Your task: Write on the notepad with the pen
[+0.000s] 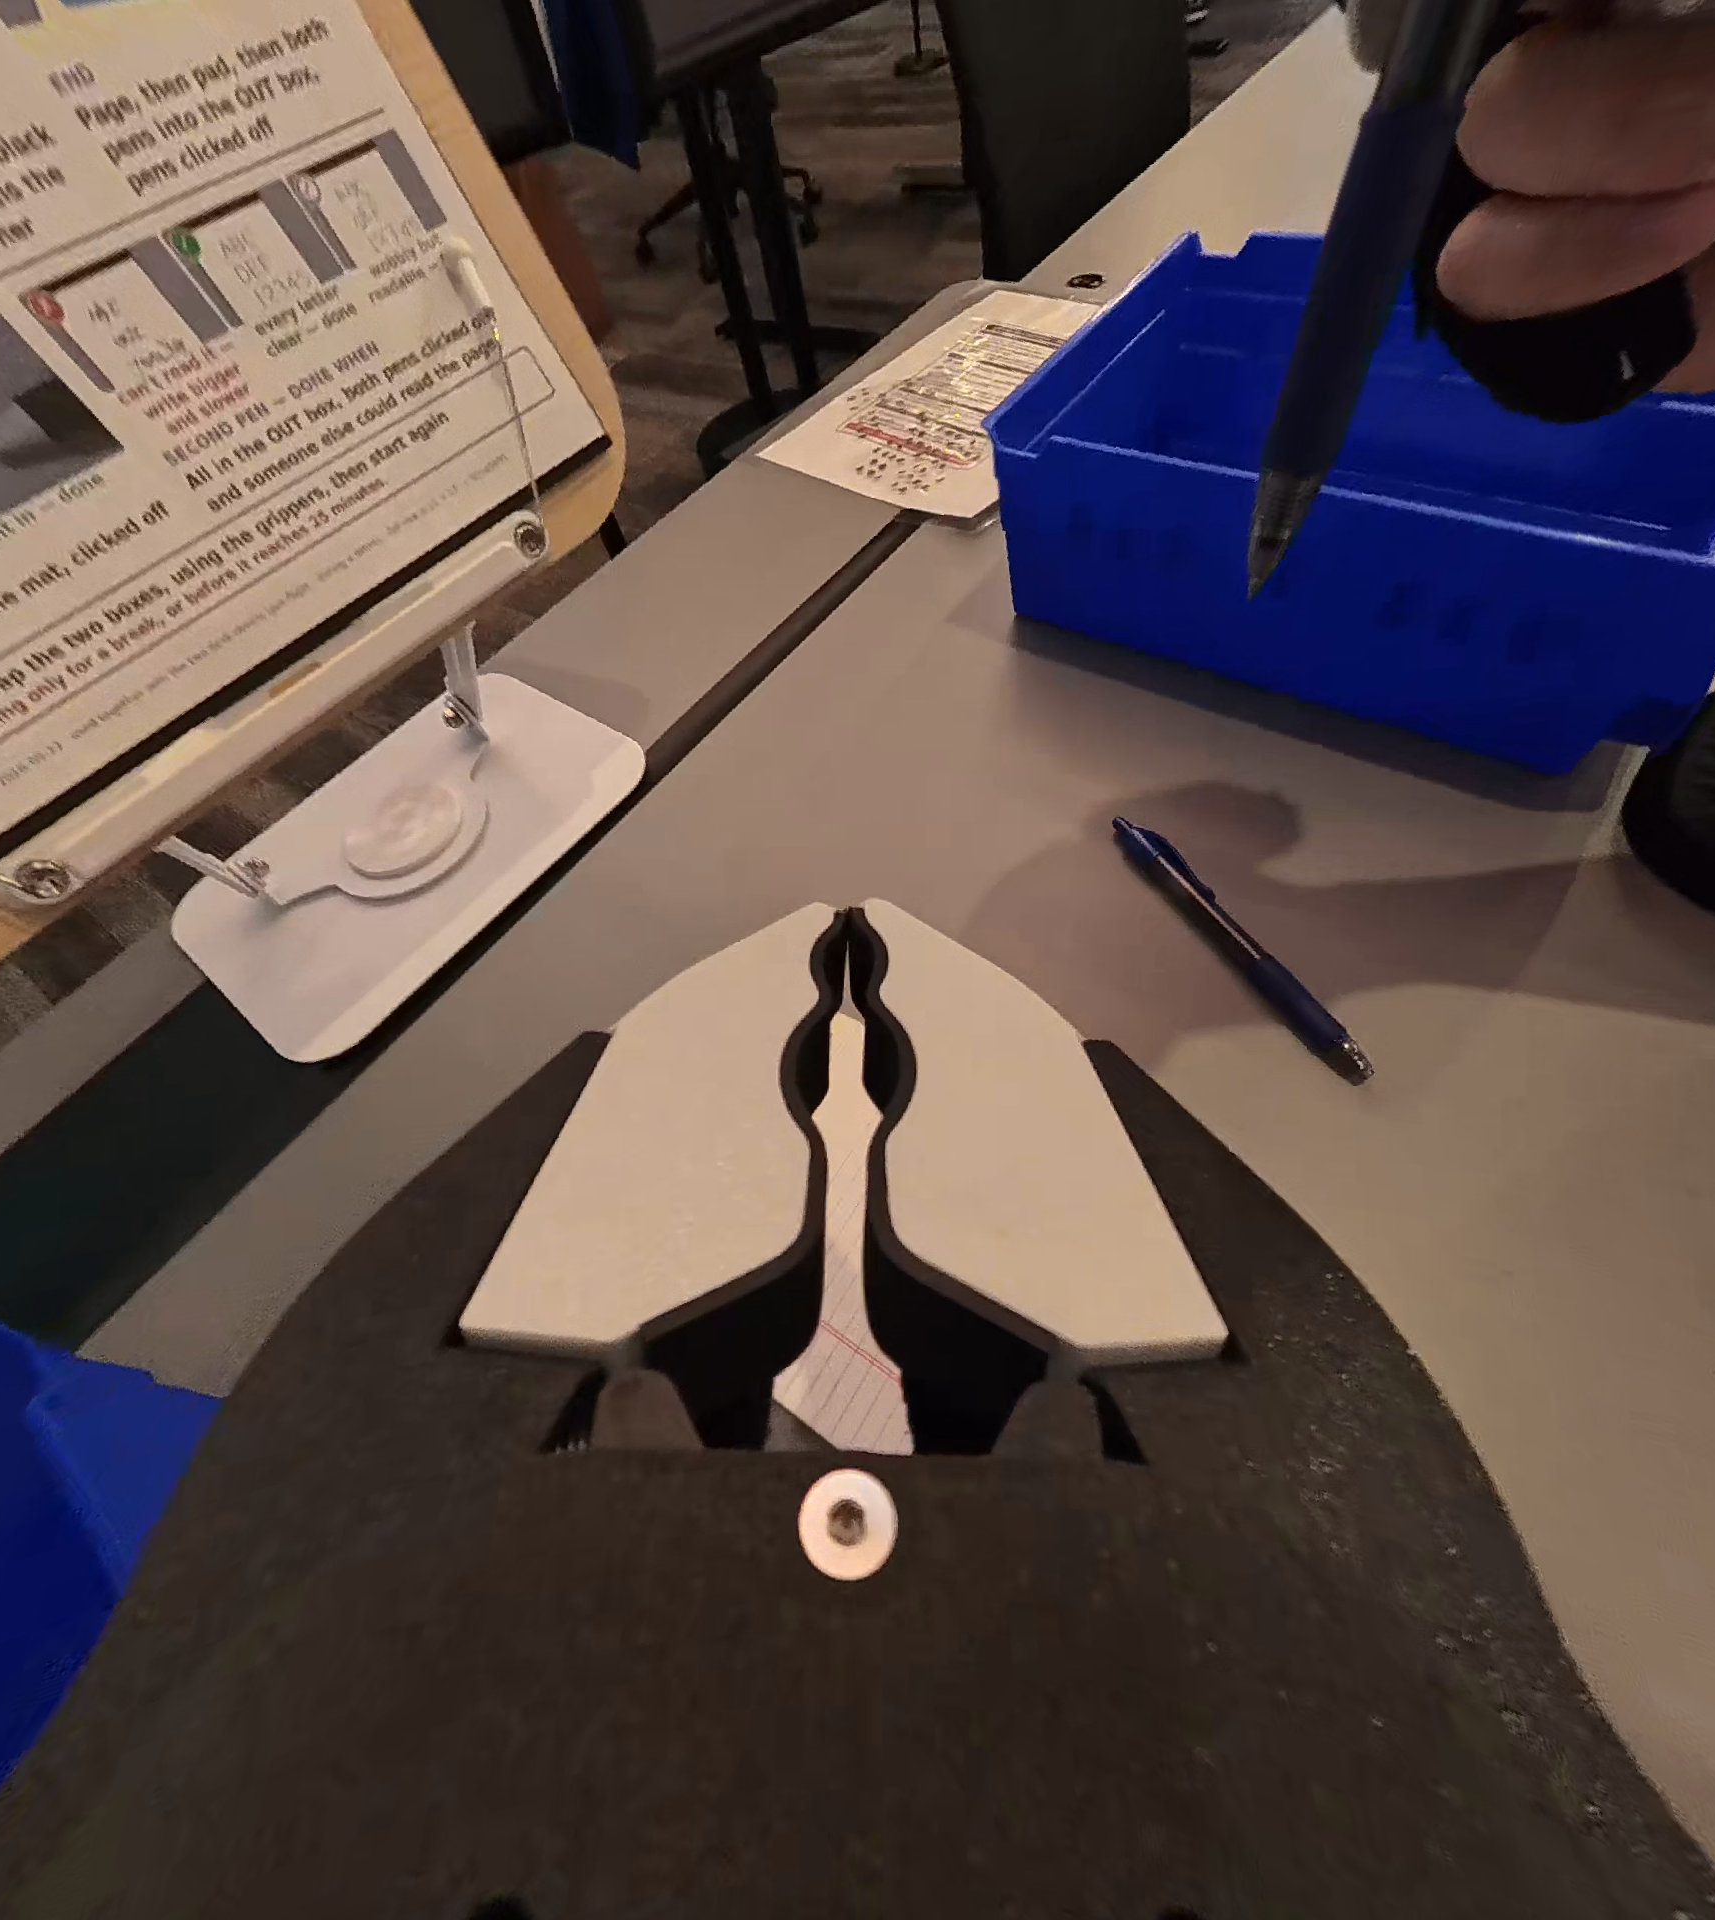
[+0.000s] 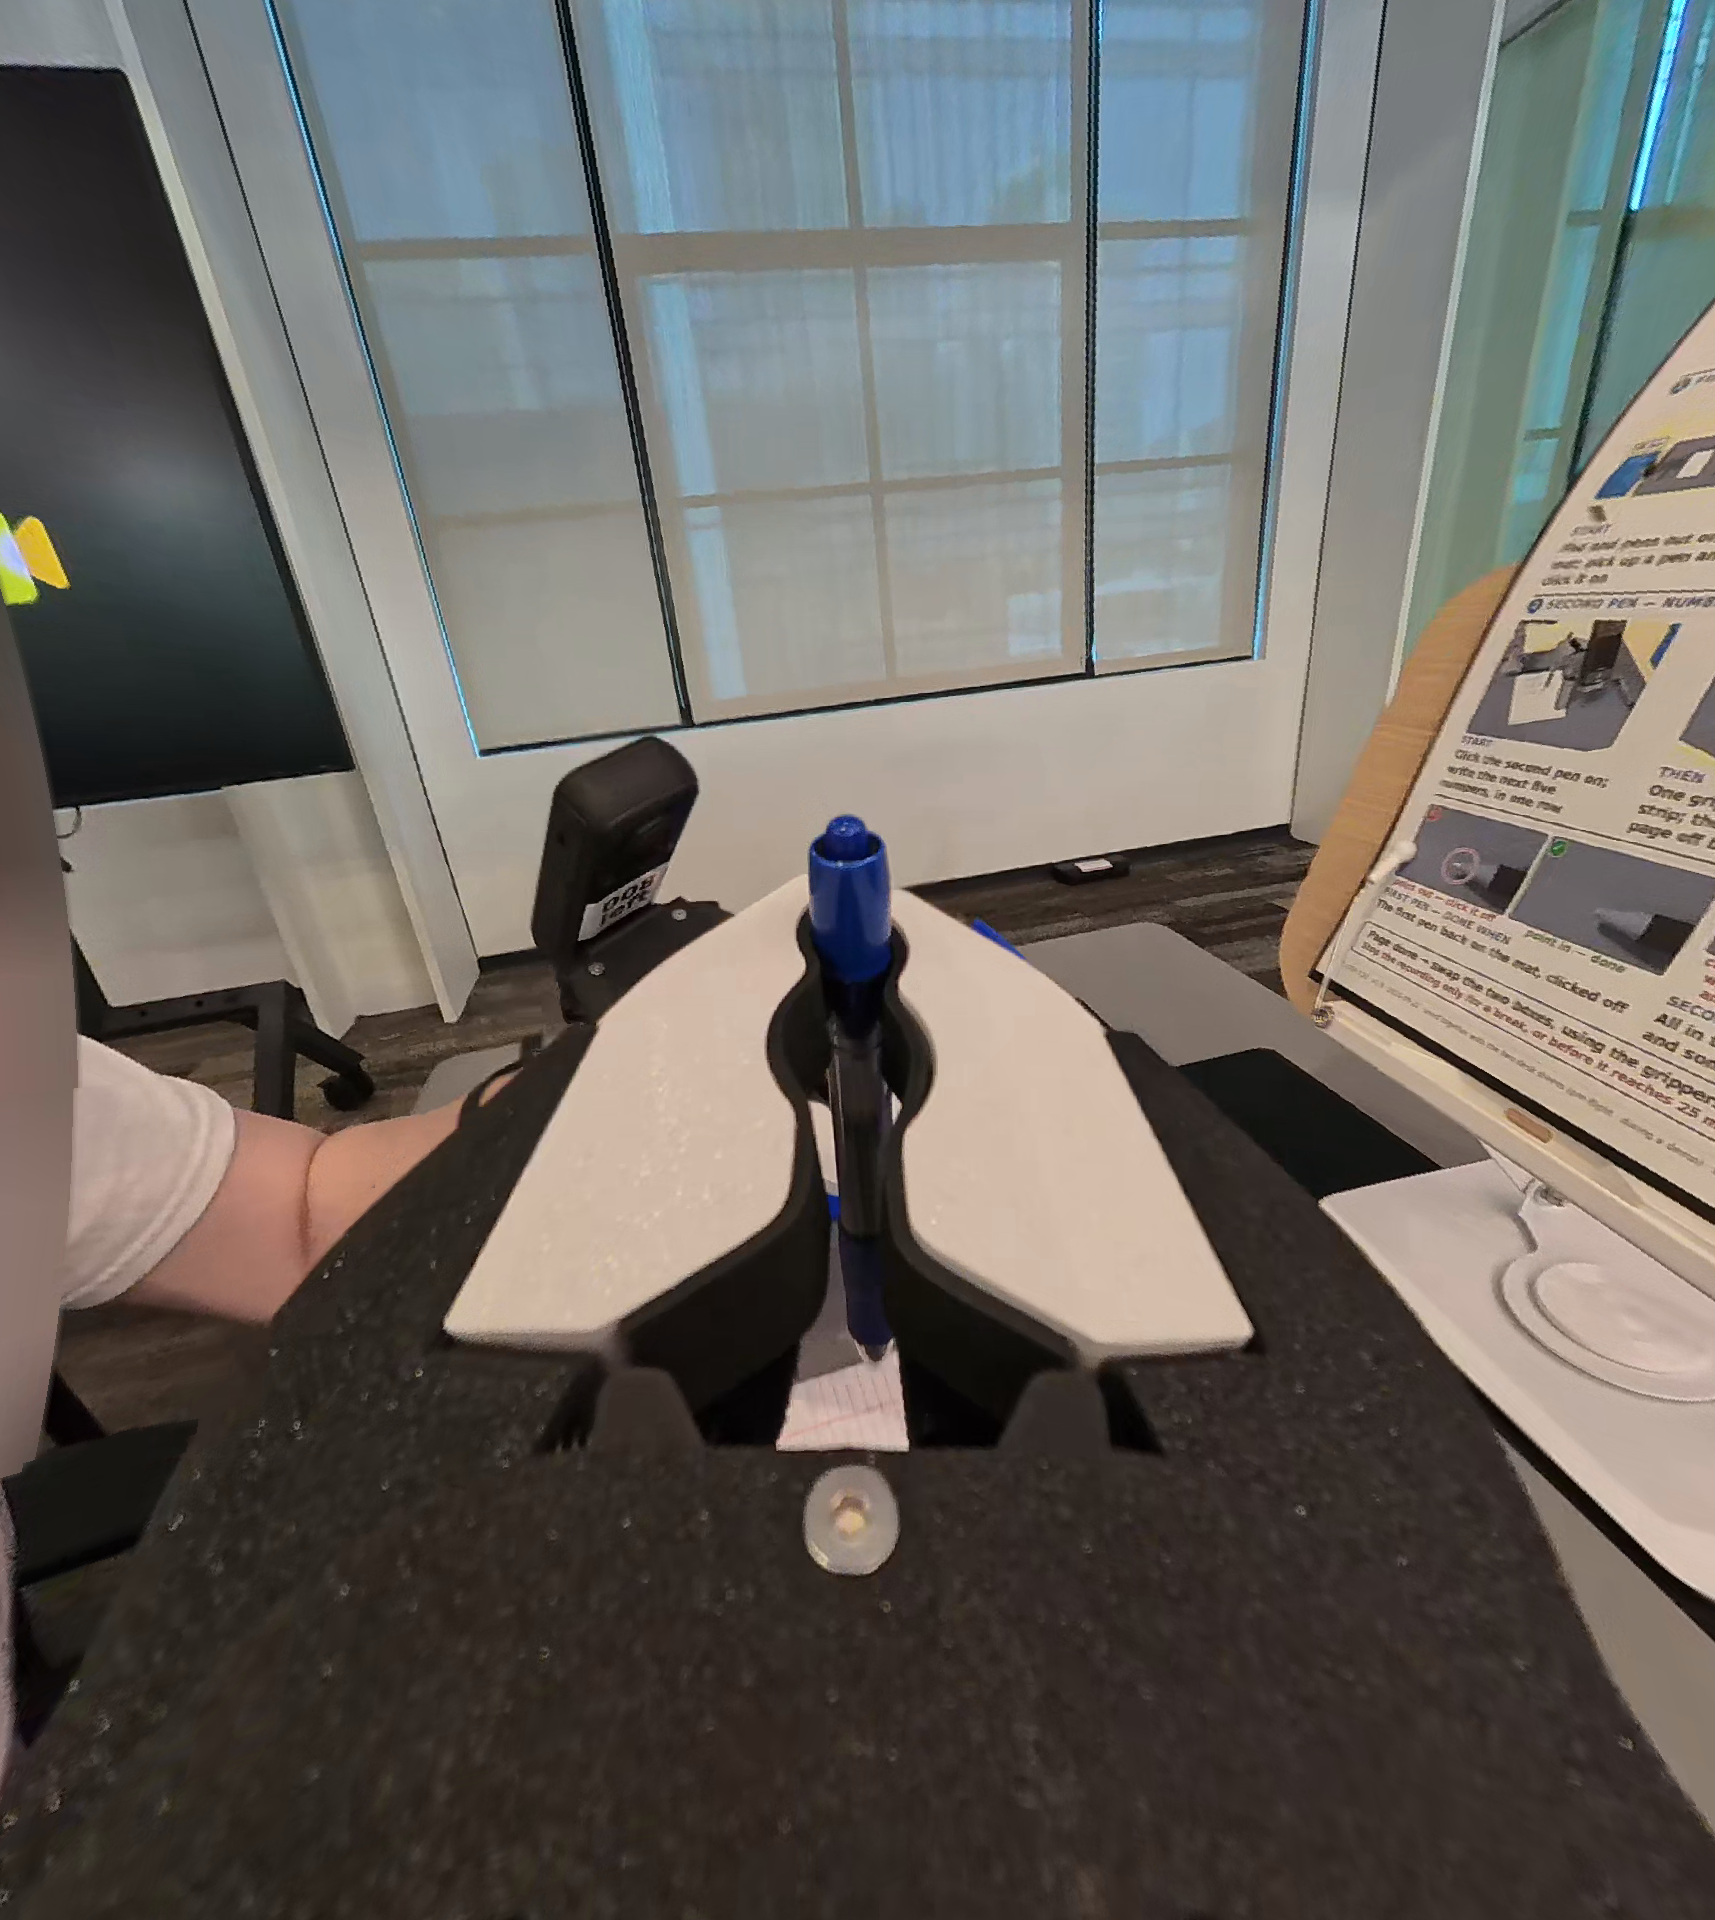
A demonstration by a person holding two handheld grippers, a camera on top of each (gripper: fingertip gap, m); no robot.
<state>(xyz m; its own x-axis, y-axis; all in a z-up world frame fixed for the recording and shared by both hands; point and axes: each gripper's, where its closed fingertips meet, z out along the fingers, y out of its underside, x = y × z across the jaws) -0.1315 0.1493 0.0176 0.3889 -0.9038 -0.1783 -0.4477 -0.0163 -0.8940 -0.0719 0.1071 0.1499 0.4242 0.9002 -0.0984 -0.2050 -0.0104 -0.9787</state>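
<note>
My right gripper is shut on a blue pen, held upright with its clicker end up and its tip down. The same pen shows high at the upper right of the left wrist view, tip down in the air in front of a blue bin. A sliver of lined notepad shows below the pen tip. My left gripper is shut with nothing seen between its fingertips, and the lined notepad shows through the gap under it. A second blue pen lies on the grey table to the right.
A blue bin stands at the back right and another blue bin at the near left. An instruction board on a white stand is at the left, also seen in the right wrist view. A person's arm reaches in. Across from one pair of fingers to the other is roughly 15 centimeters.
</note>
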